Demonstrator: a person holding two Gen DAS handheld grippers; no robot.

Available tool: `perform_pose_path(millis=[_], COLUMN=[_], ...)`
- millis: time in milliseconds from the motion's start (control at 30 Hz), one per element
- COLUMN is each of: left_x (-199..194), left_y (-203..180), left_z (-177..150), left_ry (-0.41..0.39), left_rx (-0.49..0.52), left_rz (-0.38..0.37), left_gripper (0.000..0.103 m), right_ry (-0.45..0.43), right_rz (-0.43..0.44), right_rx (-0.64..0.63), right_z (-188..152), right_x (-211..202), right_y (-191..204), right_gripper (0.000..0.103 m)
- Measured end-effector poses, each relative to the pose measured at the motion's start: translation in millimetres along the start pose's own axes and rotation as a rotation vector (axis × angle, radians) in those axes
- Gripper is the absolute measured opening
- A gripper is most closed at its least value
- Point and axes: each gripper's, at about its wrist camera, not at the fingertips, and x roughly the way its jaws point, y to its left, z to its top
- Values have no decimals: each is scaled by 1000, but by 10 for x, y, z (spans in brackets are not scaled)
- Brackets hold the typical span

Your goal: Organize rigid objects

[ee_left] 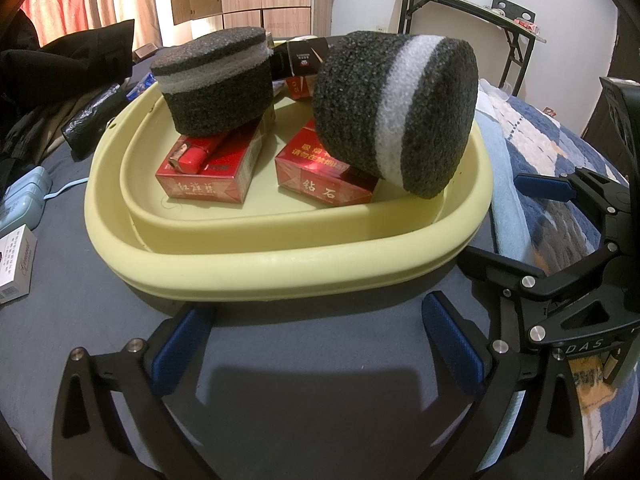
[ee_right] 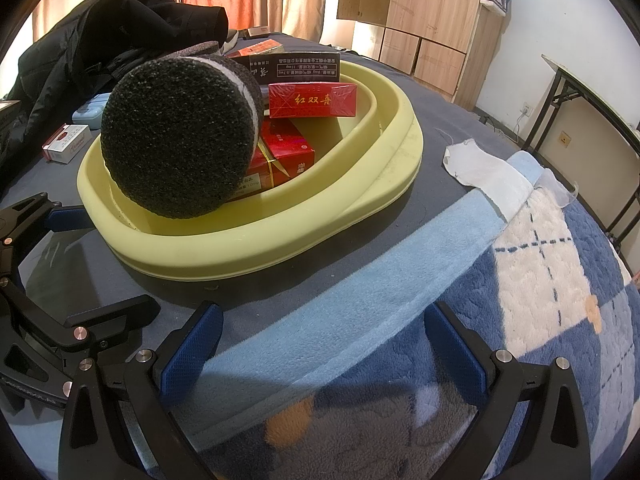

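Grey bedsheet (ee_left: 280, 360) under yellow basin (ee_left: 280, 256) — both jaws apart, empty — wooden wardrobe (ee_right: 432, 8) behind.

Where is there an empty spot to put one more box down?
Inside the yellow basin, the floor strip between the red boxes and the near wall is bare. Outside it, the grey sheet between the basin and the left gripper is bare too. The basin's middle and back are crowded with boxes and two foam cylinders.

The tilted foam roll (ee_right: 180, 136) pretty much blocks the second roll behind it. White pack (ee_left: 14, 268) is cut off at the left edge.
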Motion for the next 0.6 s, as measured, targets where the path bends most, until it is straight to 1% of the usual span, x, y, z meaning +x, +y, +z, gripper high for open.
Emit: perform_pose_path(millis=[600], left_x=[7], left_y=[9], left_z=[-14], left_ry=[0], left_rx=[0], left_rz=[0], left_gripper=[103], right_ry=[0], right_rz=[0], right_rx=[0], right_z=[0], right_x=[-9], right_y=[-4], right_gripper=[103])
